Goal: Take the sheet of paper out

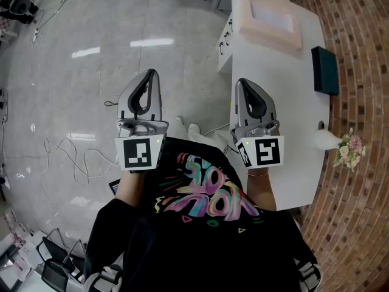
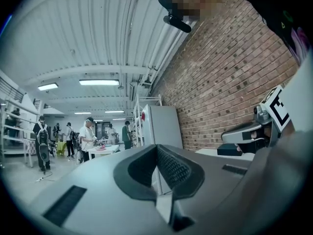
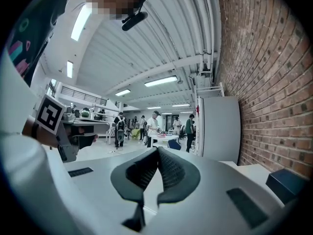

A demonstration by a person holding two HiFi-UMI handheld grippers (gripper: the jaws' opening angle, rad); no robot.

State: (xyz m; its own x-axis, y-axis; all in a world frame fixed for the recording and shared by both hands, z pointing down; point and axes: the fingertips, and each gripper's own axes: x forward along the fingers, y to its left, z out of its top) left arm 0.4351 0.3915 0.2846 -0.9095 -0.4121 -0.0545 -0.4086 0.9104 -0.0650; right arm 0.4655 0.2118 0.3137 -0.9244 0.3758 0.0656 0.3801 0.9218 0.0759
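We look down on a big grey floor (image 1: 91, 90). It is shiny, and the lamps show in it. On the right runs a brick wall (image 1: 358, 41), and a long white table (image 1: 285, 102) stands against it. Right below us is our black shirt (image 1: 200, 248) with bright letters on it.

The claw views look across the room. There a tall white cupboard (image 3: 220, 129) stands by the bricks, and some people (image 2: 88, 136) stand far off round another table.

At the far end of our white table lies a flat pink box (image 1: 246, 11). Inside it lies something pale and flat, which looks like the sheet of paper (image 1: 271, 20). It is well apart from both claws. Nearer to us, on the wall side of the table, lies a dark box (image 1: 325, 70).

We hold the left claw (image 1: 151, 73) over the floor, left of the table. The right claw (image 1: 241, 81) shows over the table's left edge. Both point away from us, side by side. In the left claw view the two jaws are pressed together at the tips, with nothing between them. The right claw view shows the same: jaws together and nothing held.

A small white vase of flowers (image 1: 347, 148) stands at the table's edge by the wall. Thin cables (image 1: 67, 160) curl on the floor at the left.
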